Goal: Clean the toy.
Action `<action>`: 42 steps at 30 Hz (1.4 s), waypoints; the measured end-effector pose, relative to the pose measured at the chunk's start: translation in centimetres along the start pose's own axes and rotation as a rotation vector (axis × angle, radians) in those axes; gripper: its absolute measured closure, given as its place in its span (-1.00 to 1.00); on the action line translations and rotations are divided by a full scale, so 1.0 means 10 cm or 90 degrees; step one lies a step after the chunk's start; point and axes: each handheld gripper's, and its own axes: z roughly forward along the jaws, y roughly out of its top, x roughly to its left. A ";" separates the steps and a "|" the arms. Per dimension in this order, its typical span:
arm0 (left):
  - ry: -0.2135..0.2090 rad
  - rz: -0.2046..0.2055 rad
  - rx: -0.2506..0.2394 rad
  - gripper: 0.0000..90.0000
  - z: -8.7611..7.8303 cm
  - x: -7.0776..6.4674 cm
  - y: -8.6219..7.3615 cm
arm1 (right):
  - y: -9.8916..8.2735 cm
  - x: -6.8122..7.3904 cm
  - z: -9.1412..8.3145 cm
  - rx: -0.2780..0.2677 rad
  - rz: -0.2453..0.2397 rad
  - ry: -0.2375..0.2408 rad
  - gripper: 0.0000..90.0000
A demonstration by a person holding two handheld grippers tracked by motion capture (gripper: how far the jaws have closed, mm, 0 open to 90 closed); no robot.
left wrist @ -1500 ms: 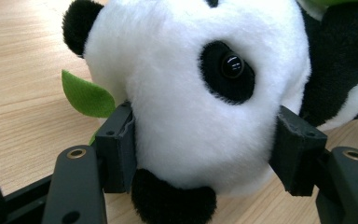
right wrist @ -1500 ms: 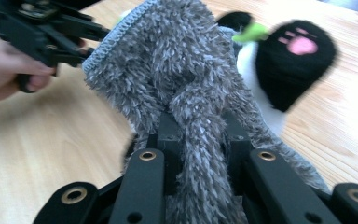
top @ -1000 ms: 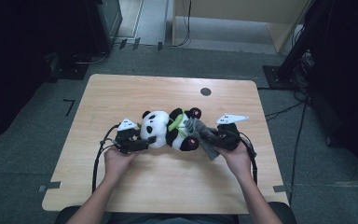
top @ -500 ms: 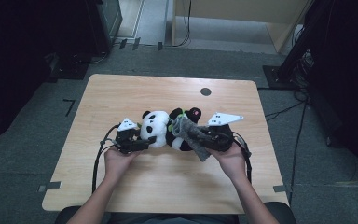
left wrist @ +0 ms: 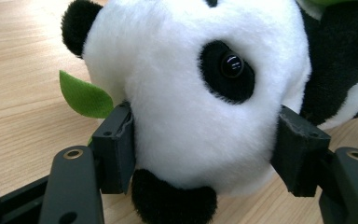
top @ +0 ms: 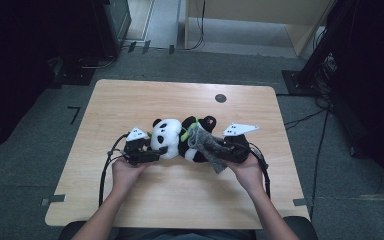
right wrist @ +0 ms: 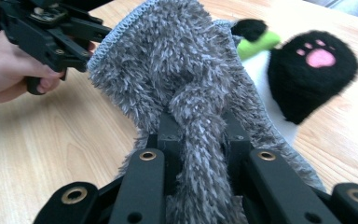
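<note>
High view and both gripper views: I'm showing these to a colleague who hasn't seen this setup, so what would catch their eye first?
A black-and-white plush panda lies mid-table on the pale wooden table. The left claw clamps its white head between both pads. The right claw pinches a shaggy grey cloth beside the panda's black, pink-padded paw.

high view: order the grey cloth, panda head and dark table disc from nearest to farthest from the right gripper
1. grey cloth: pinched in the right gripper, draped over the panda's body.
2. panda head: further left, held by the left gripper.
3. dark table disc: near the table's far edge.
</note>
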 end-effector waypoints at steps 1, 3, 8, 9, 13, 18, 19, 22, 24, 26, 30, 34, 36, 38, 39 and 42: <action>-0.001 0.000 0.000 -0.30 0.00 0.00 0.00 | -0.01 -0.03 0.00 0.001 0.004 -0.002 0.69; 0.000 0.002 0.002 -0.31 0.00 0.00 0.00 | -0.05 -0.09 -0.01 0.004 0.017 -0.009 0.69; -0.001 0.001 0.001 -0.31 0.00 0.00 0.00 | -0.14 -0.20 0.02 0.042 0.021 -0.045 0.70; -0.001 0.001 0.001 -0.31 0.00 0.00 0.00 | -0.15 -0.22 0.03 0.043 0.025 -0.043 0.70; -0.002 0.002 -0.001 -0.31 0.00 0.01 0.00 | -0.17 -0.27 0.02 0.042 0.041 -0.046 0.70; -0.003 0.000 -0.001 -0.31 0.00 0.01 0.00 | -0.13 -0.28 -0.05 0.017 0.055 -0.033 0.71; -0.003 -0.001 -0.002 -0.31 0.00 0.01 0.00 | -0.11 -0.26 -0.07 0.015 0.054 -0.034 0.71; 0.000 -0.003 -0.001 -0.31 0.00 0.00 0.00 | -0.01 -0.20 -0.12 -0.004 0.046 -0.024 0.70; 0.002 -0.004 -0.001 -0.31 -0.01 -0.01 0.00 | 0.11 -0.14 -0.16 -0.018 0.039 -0.013 0.70; 0.003 -0.005 0.000 -0.31 -0.01 -0.02 0.00 | 0.22 -0.09 -0.17 -0.028 0.024 -0.006 0.70; 0.006 -0.003 0.000 -0.30 -0.01 -0.03 0.01 | 0.51 0.05 -0.09 -0.041 0.002 0.013 0.70; 0.006 -0.002 -0.003 -0.30 -0.01 -0.03 0.01 | 0.81 0.16 0.18 -0.024 -0.016 0.032 0.70; 0.007 -0.001 -0.002 -0.30 -0.01 -0.03 0.01 | 0.93 0.21 0.33 -0.012 -0.026 0.036 0.70; 0.008 -0.002 -0.003 -0.30 -0.01 -0.03 0.00 | 1.03 0.24 0.51 0.008 -0.029 0.035 0.70; 0.008 -0.001 -0.004 -0.30 -0.01 -0.03 0.00 | 1.06 0.25 0.61 0.019 -0.029 0.034 0.70; 0.008 0.000 -0.004 -0.30 -0.02 -0.03 0.00 | 1.10 0.27 0.86 0.049 -0.028 0.032 0.70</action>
